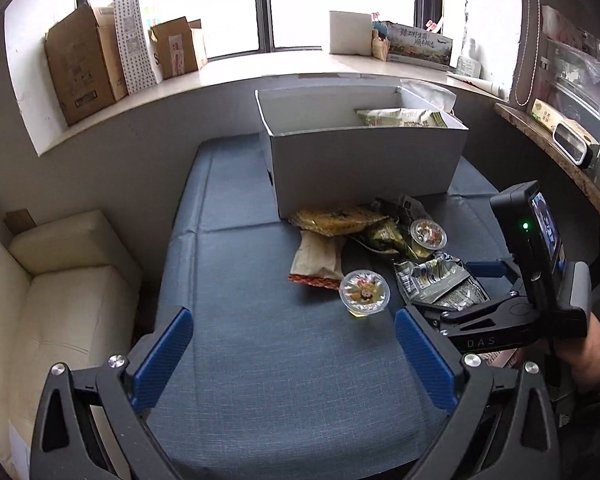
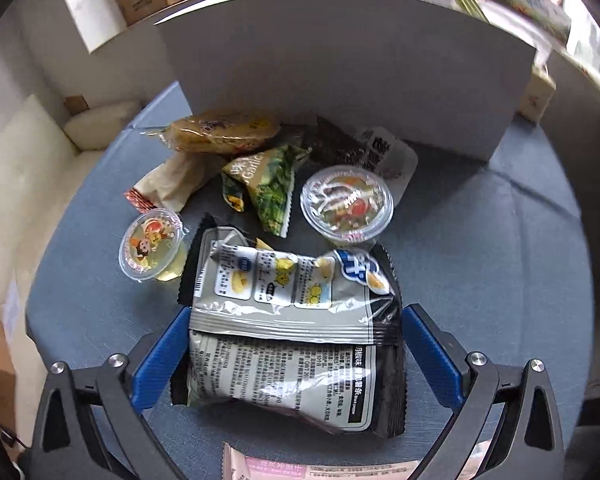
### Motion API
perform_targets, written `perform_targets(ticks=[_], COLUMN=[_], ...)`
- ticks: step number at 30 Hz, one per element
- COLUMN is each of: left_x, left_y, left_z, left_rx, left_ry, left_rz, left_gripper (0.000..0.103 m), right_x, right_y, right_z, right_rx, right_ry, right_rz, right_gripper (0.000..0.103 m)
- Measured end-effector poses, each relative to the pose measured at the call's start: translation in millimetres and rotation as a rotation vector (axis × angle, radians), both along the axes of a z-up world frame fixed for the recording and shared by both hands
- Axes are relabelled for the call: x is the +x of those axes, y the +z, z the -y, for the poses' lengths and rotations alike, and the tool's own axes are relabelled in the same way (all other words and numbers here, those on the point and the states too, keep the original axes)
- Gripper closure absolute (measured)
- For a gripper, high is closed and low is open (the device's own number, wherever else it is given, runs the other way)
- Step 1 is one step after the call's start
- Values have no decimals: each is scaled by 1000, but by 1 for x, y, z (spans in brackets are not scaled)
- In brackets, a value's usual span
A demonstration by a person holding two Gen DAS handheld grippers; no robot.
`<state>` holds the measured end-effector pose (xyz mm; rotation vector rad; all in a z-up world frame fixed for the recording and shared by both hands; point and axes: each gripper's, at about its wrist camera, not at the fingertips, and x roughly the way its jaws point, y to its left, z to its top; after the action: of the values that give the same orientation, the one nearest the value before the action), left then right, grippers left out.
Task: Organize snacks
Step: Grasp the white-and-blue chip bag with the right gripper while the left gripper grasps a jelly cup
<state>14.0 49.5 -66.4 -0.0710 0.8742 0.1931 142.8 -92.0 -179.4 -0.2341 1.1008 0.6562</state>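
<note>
In the left wrist view, we are holding our left gripper (image 1: 292, 352) spread wide and empty above the blue tabletop (image 1: 236, 280), snacks lying before the white box (image 1: 360, 168); in the right wrist view, our right gripper (image 2: 296, 350) is flanking the grey chip bag (image 2: 292, 328), its blue pads at the bag's sides, though we cannot tell whether they are clamping it.

A: Daylight pours through the far window (image 1: 260, 8), blown out to plain white.

B: Soft shadows only, and glare on the jelly cup lid (image 2: 346, 200). Fisheye bends the edges; the corners go black, the far right blurs.
</note>
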Motion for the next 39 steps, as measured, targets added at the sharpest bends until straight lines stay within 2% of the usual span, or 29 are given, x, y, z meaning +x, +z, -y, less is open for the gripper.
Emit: perform_targets(ticks=[2,4,10,14,19,24,31,36,38,39], left_x=[3,5,8,14,33,60,91,94,93,93], left_y=[-6,-11,-24,-35,-52,-69,-93,-97,-97,-96], left_z=[-1,-1,-2,1,10,15,18,23,26,28], left_rx=[-10,-17,-44,-66,-122,-123,-124,-108,-78,-52], left_ry=[5,5,-6,-26,-72,-74,-49,-65,-69,-66], left_rz=[-14,-27,-43,-57,-69,-88,-144,-141,-114,-104], left_gripper=[0,0,0,0,0,0,0,0,1,9], right_x=[0,-7,-10,-18,-33,-34,-32,-30,-29,-28], right_y=[0,2,9,26,57,81,79,80,77,77], right_z=[-2,-5,10,36,75,110,115,117,118,117], right_rx=[-6,-16,66,103,165,214,240,240,238,239], right_ry=[24,53,61,57,-15,-76,-119,-120,-125,-122], right_rz=[17,38,17,29,83,109,98,94,87,86], right_gripper=[6,23,42,42,42,42,42,42,42,42])
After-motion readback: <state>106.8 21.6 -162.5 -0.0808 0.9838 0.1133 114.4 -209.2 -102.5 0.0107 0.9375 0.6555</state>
